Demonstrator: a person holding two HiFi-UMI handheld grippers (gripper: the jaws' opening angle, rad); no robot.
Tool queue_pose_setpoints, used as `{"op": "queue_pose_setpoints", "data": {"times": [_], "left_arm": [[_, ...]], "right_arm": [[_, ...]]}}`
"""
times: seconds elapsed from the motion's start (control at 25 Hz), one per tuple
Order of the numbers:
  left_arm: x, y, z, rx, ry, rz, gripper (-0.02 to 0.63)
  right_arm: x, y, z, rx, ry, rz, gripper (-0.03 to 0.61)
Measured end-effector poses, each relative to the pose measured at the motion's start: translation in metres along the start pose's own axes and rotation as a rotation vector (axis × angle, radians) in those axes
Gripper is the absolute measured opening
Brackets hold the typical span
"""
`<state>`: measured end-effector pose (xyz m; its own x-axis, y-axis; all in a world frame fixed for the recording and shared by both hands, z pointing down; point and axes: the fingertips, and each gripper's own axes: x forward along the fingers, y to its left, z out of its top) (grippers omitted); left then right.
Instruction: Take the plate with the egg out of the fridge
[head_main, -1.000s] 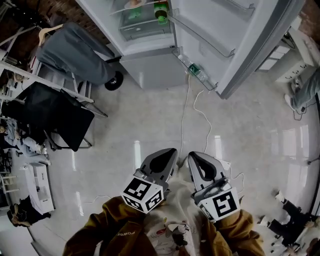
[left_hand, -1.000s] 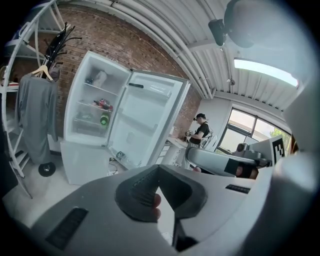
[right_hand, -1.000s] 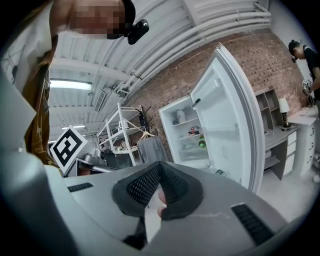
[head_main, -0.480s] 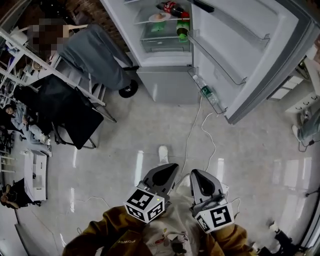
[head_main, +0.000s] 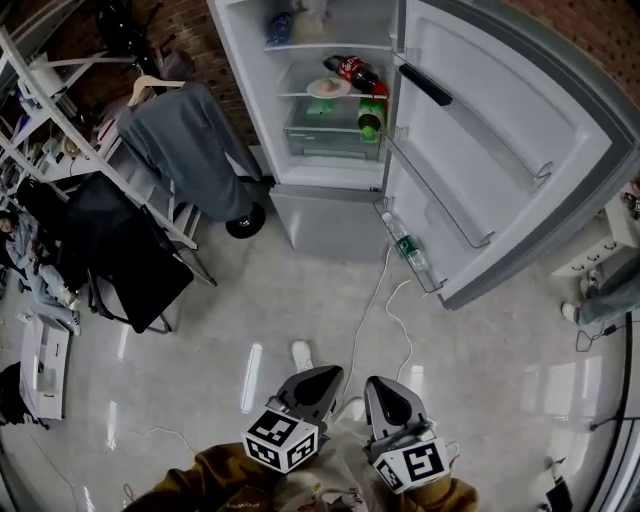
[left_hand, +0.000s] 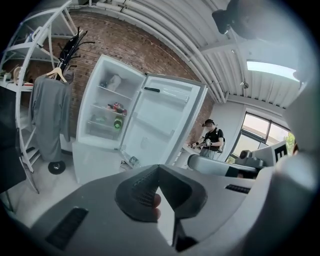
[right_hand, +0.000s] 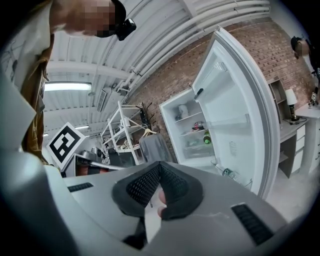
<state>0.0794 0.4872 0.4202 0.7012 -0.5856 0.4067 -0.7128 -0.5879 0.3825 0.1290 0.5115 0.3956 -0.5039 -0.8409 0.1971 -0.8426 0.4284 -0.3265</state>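
Observation:
The fridge (head_main: 330, 170) stands open at the far end of the floor, its door (head_main: 500, 150) swung out to the right. A white plate with the egg (head_main: 328, 87) rests on a middle shelf, beside a lying cola bottle (head_main: 352, 70) and above a green bottle (head_main: 370, 115). My left gripper (head_main: 325, 372) and right gripper (head_main: 385, 385) are held close to my body at the bottom of the head view, far from the fridge. Both are shut on nothing, with their pads meeting at the tips. The fridge (left_hand: 112, 117) also shows in the left gripper view, and the fridge (right_hand: 192, 130) shows in the right gripper view.
A water bottle (head_main: 410, 253) lies in the lowest door rack. A white cable (head_main: 375, 290) runs across the floor towards the fridge. Left of the fridge are a grey jacket on a hanger (head_main: 185, 150), a black chair (head_main: 120, 240) and metal racks. A person (left_hand: 212, 137) stands far off.
The head view has tipped up. The fridge shelves and the plate now show fully, and both grippers sit lower in the frame, still shut and side by side.

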Motion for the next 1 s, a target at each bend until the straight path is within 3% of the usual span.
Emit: {"op": "queue_pose_setpoints", "data": {"times": [0.44,0.64,1.0], "left_arm": [[0.018,0.111,0.058,-0.051,-0.042,-0.018,0.008],[0.013,0.171,0.109,-0.052,-0.106,0.007,0.008],[0.018,0.259,0.148,-0.054,-0.131,-0.007,0.008]], "right_arm": [[0.127,0.024,0.013,-0.062,0.064,0.037,0.006],[0.190,0.044,0.047,-0.120,0.041,0.061,0.006],[0.287,0.051,0.055,-0.111,0.032,0.040,0.006]]}}
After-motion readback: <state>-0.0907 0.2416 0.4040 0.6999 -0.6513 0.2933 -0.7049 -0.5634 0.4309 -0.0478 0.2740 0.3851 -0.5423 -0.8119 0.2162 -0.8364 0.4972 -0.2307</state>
